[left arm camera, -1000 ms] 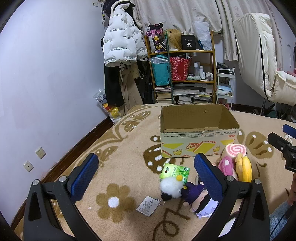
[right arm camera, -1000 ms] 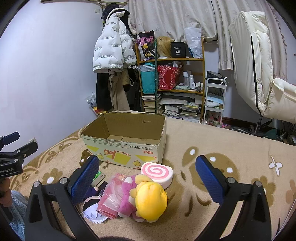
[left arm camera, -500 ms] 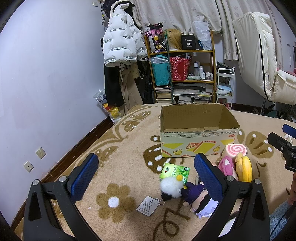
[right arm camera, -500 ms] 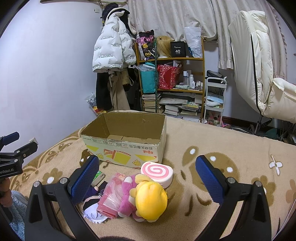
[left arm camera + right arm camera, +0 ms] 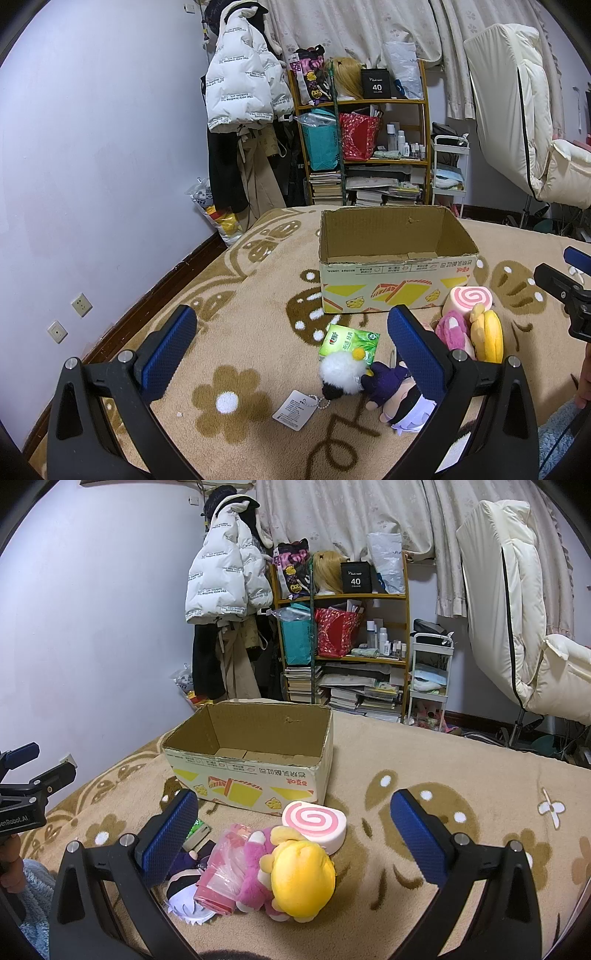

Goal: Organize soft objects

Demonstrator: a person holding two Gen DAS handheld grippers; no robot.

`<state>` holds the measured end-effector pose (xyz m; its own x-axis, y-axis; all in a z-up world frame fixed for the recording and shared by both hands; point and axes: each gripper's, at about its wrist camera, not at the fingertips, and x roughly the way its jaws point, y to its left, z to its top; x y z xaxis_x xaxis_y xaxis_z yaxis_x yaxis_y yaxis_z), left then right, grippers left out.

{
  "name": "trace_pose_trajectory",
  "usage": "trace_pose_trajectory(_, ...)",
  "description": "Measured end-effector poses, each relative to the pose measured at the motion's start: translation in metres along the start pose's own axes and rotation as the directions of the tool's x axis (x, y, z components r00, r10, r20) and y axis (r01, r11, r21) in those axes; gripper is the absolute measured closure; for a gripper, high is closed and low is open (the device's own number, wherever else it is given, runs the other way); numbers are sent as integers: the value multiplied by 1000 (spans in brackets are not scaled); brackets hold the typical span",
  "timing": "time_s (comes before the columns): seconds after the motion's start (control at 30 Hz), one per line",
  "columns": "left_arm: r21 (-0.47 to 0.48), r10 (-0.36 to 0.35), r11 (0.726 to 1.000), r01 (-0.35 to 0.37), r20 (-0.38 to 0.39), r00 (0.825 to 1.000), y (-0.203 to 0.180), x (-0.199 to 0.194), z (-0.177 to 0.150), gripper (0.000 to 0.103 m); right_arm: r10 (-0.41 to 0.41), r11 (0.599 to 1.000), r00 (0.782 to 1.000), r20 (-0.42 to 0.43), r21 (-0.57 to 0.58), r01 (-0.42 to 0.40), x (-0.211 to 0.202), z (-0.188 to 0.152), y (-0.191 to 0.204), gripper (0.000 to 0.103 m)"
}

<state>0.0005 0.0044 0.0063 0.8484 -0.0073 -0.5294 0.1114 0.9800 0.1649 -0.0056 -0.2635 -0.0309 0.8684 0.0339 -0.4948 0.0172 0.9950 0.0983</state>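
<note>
An open empty cardboard box [image 5: 395, 258] [image 5: 255, 760] stands on the beige patterned blanket. In front of it lie soft toys: a pink swirl roll cushion [image 5: 468, 300] [image 5: 314, 825], a pink and yellow plush doll [image 5: 476, 334] [image 5: 291, 875], a purple-clad doll [image 5: 399, 391], a white pompom keychain [image 5: 340, 373] with a paper tag, and a green tissue pack [image 5: 349, 339]. My left gripper [image 5: 291, 347] is open and empty above the keychain and tissue pack. My right gripper [image 5: 295, 823] is open and empty above the plush doll and roll.
A pink plastic bag [image 5: 221, 867] lies beside the plush doll. A cluttered shelf [image 5: 365, 140], hanging coats [image 5: 240, 110] and a white chair [image 5: 524, 627] stand beyond the blanket. The wall [image 5: 92, 184] is at the left.
</note>
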Motion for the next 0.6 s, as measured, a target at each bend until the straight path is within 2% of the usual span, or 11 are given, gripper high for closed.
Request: trace_pose_trajectory(0.6, 4, 4, 1000, -4, -7, 1000, 5, -3, 0, 1, 0, 1000, 1000, -4, 1, 0, 2, -1, 0, 0)
